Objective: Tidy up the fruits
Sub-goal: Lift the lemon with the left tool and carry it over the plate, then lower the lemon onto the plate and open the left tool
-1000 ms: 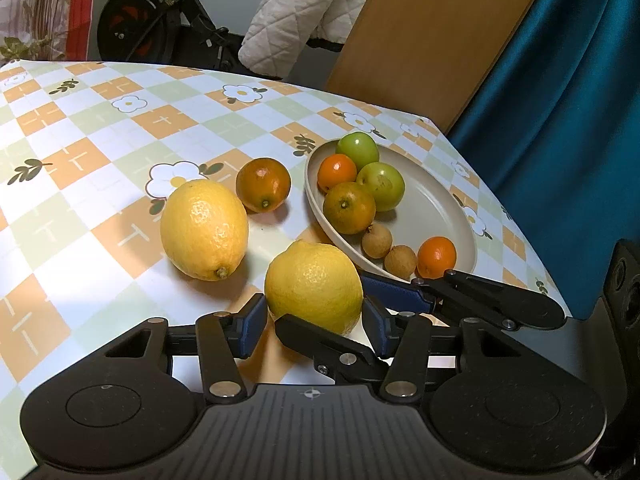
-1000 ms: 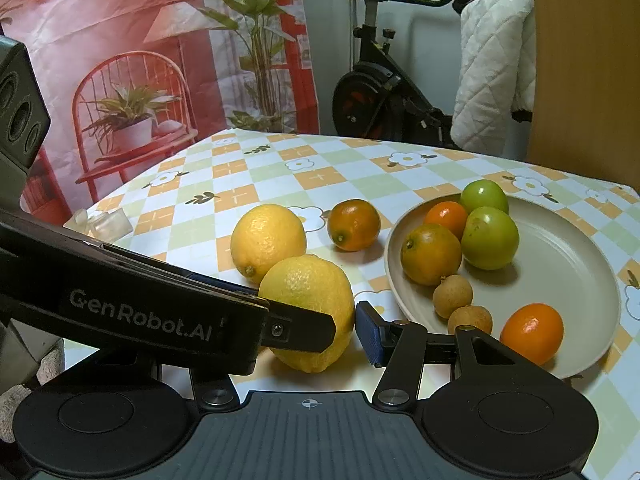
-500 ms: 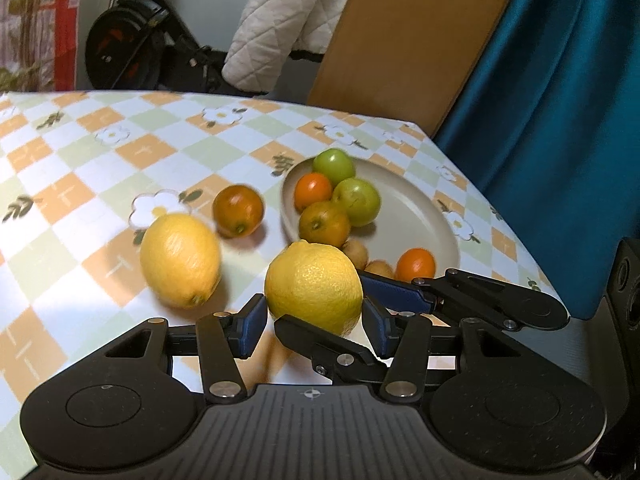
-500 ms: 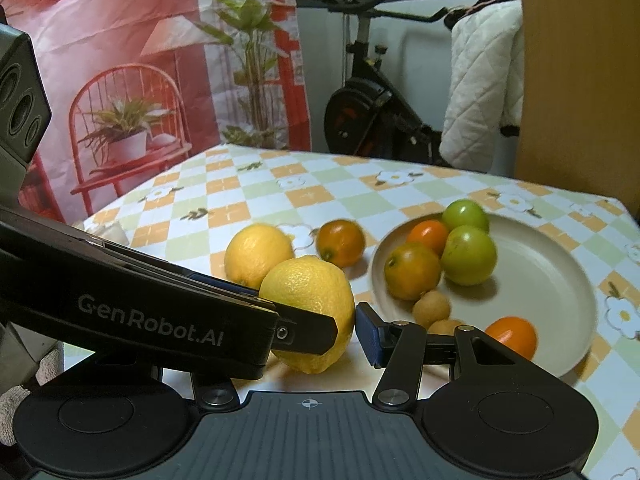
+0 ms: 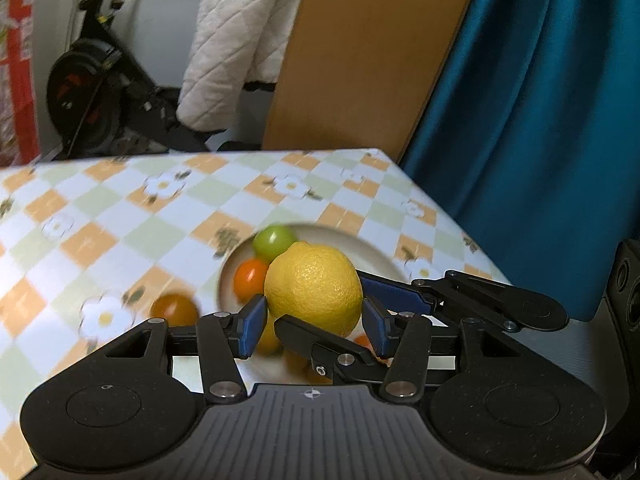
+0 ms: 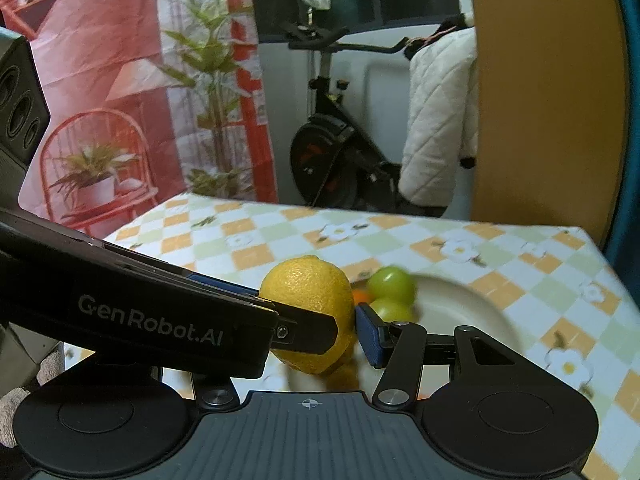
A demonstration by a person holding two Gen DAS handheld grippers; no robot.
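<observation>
Both grippers hold one yellow lemon [image 5: 314, 286] together, lifted above the table; it also shows in the right wrist view [image 6: 306, 312]. My left gripper [image 5: 314, 324] is shut on it from the sides, its blue pads touching the peel. My right gripper [image 6: 320, 330] grips it too, crossing the left one. Below lies a beige plate [image 5: 384, 256] with a green fruit [image 5: 274, 240] and an orange fruit [image 5: 250, 278]; the plate [image 6: 472, 300] and green fruits [image 6: 390, 284] show blurred on the right. An orange fruit [image 5: 174, 310] lies on the cloth left of the plate.
The table has a checked flower cloth [image 5: 120, 216]. Its far edge and right edge are near; a teal curtain [image 5: 540, 120] and a wooden panel [image 5: 372, 52] stand behind. An exercise bike [image 6: 336, 152] with a white quilted jacket stands beyond the table.
Both grippers rose with the lemon, lifting it off the table and over the plate. The second lemon on the cloth dropped out of view. The background is blurred from motion.
</observation>
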